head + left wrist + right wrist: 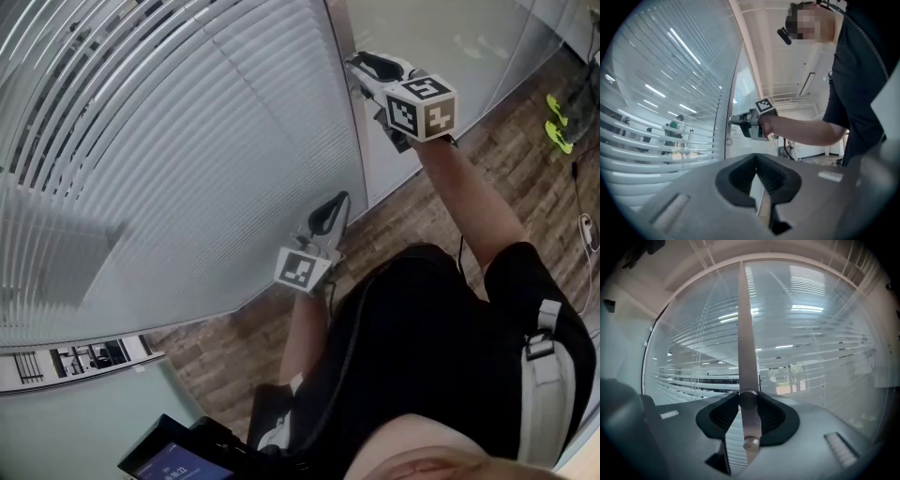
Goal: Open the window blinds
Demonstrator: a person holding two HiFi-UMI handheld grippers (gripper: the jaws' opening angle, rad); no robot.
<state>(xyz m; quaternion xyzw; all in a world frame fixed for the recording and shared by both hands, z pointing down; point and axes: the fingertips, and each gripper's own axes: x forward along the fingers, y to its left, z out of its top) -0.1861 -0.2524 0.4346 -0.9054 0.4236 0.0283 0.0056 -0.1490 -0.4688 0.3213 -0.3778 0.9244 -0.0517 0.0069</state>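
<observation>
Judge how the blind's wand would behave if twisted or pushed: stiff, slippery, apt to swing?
The wand looks straight, so probably stiff enough to twist. Its smooth sheen suggests it may slip in the right tongs. Its lower end hangs free, so a push would likely swing it.

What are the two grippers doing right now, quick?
Left gripper: open, holding nothing.
Right gripper: closed on the blind wand.

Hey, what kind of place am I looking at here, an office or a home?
Most likely an office: tall slatted blinds with a tilt wand, rows of strip lights in the large room seen through them, and wood-look flooring.
</observation>
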